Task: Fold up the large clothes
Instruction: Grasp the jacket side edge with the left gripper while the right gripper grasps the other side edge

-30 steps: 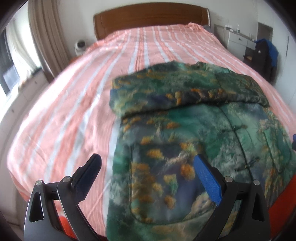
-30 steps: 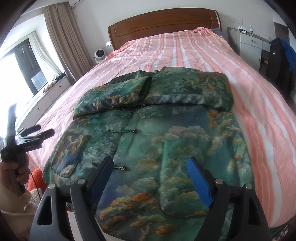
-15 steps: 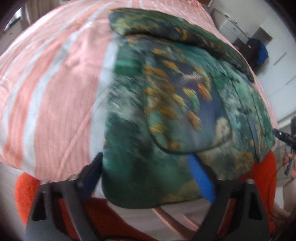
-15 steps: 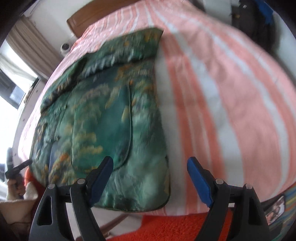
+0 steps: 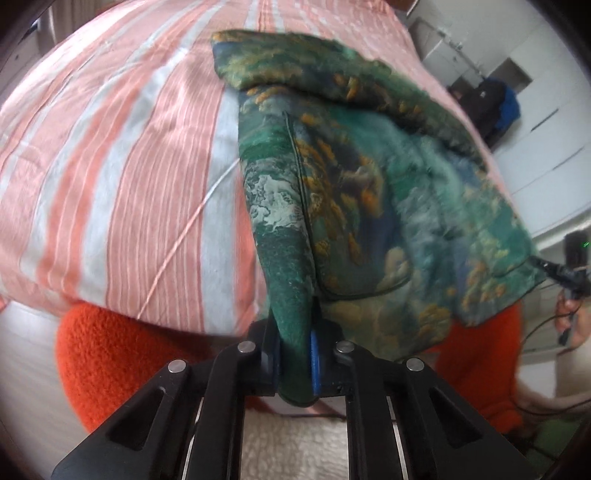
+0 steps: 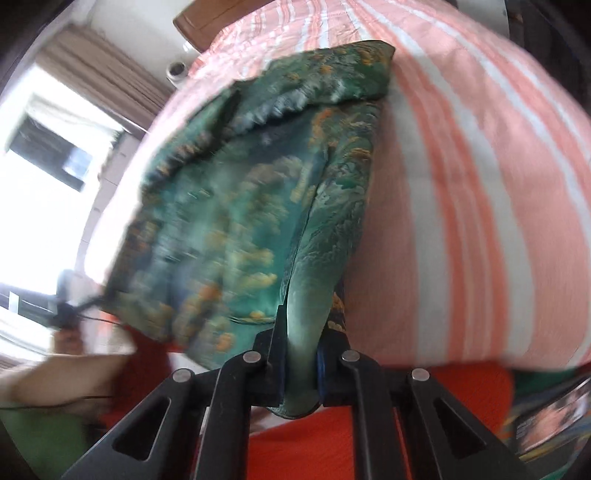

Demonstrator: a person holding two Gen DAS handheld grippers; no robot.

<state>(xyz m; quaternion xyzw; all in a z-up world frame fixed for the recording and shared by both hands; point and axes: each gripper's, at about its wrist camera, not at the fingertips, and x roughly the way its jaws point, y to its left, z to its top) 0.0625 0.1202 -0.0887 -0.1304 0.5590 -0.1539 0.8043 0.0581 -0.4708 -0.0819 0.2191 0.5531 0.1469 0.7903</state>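
Note:
A large green jacket [image 5: 369, 177] with a gold and blue landscape print lies on the bed, its sleeves folded across the top. My left gripper [image 5: 295, 354] is shut on the jacket's bottom left corner at the bed's near edge. My right gripper [image 6: 301, 365] is shut on the jacket's [image 6: 240, 206] bottom right corner. Both corners are pinched into a ridge and lifted a little off the bed. The other gripper shows small at the far side of each view.
The bed [image 5: 122, 155] has a pink and white striped sheet [image 6: 480, 192] and a wooden headboard [image 6: 188, 22]. An orange cover [image 5: 110, 354] hangs below the bed's near edge. A curtained window [image 6: 55, 147] is at the left; white cabinets [image 5: 454, 55] at the right.
Both grippers moved down to the jacket's hem, out to its two bottom corners, and shut on them. They were open one second ago. The hem now rises off the bed.

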